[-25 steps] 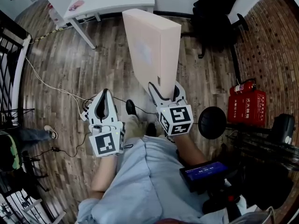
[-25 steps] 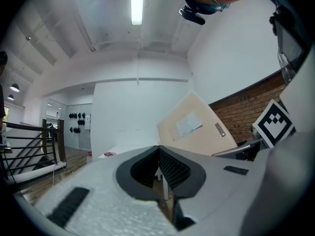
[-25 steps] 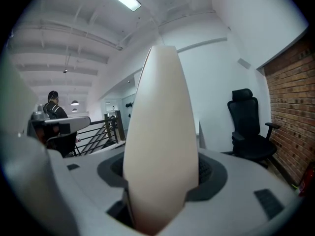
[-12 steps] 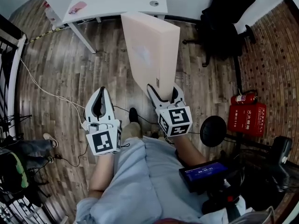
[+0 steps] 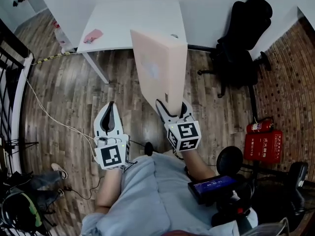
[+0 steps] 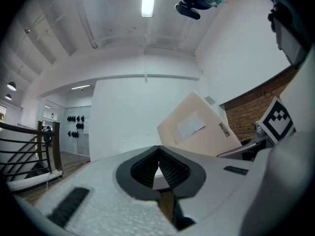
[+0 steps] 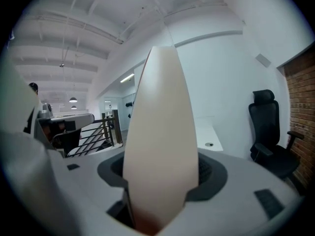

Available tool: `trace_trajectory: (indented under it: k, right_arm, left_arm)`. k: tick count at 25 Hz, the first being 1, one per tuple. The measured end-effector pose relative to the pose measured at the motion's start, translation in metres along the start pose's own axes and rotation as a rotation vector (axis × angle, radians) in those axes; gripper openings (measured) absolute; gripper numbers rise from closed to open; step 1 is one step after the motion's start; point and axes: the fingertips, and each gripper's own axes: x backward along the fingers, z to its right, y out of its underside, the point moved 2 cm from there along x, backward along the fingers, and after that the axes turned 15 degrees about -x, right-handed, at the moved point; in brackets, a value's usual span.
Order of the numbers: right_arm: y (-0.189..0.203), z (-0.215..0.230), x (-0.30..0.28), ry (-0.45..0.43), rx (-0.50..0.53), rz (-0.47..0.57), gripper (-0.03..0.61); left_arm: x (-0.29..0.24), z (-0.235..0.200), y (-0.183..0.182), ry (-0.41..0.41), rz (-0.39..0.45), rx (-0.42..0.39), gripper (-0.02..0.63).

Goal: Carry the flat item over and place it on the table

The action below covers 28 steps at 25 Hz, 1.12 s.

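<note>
Wooden floor (image 5: 69, 92) stretching underfoot, white table (image 5: 133, 28) waiting at 12 o'clock; right gripper (image 5: 172, 104) clamping lower corner of flat box (image 5: 157, 63), holding it upright midair; left gripper (image 5: 109, 113) riding closed, empty; one-corner grip risking box pivoting, slipping before table

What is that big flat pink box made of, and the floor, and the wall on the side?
The flat box looks like cardboard: matte, pale pinkish-tan, sharp folded edges, a paper label stuck on. The floor looks like wood planks, brown with grain and a slight sheen; it could be laminate. The wall looks like rough red brick with mortar lines.
</note>
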Motion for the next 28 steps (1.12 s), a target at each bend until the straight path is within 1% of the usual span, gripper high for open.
trace_trajectory:
  k: [4, 10, 15, 18, 20, 25, 28]
  right_arm:
    - [-0.009, 0.004, -0.023, 0.014, 0.000, 0.003, 0.281]
    - [-0.014, 0.024, -0.052, 0.040, -0.021, -0.009, 0.281]
    - [-0.015, 0.045, -0.083, 0.051, -0.043, -0.022, 0.281]
    - [-0.021, 0.062, -0.110, 0.052, -0.056, -0.031, 0.281]
    - [-0.027, 0.075, -0.133, 0.047, -0.069, -0.036, 0.281]
    - [-0.043, 0.106, -0.191, 0.029, -0.100, -0.068, 0.280]
    - [-0.059, 0.122, -0.226, 0.007, -0.112, -0.083, 0.279]
  left_arm:
    - [-0.027, -0.009, 0.007, 0.016, 0.008, 0.011, 0.009]
    - [-0.065, -0.005, 0.018, 0.052, -0.006, 0.010, 0.009]
    - [-0.100, 0.000, 0.034, 0.076, -0.039, 0.006, 0.009]
    - [-0.131, 0.003, 0.041, 0.089, -0.064, 0.007, 0.009]
    - [-0.155, 0.002, 0.048, 0.095, -0.064, -0.014, 0.009]
    - [-0.218, -0.004, 0.060, 0.078, -0.099, -0.027, 0.009]
    - [-0.259, -0.008, 0.059, 0.072, -0.111, -0.037, 0.009]
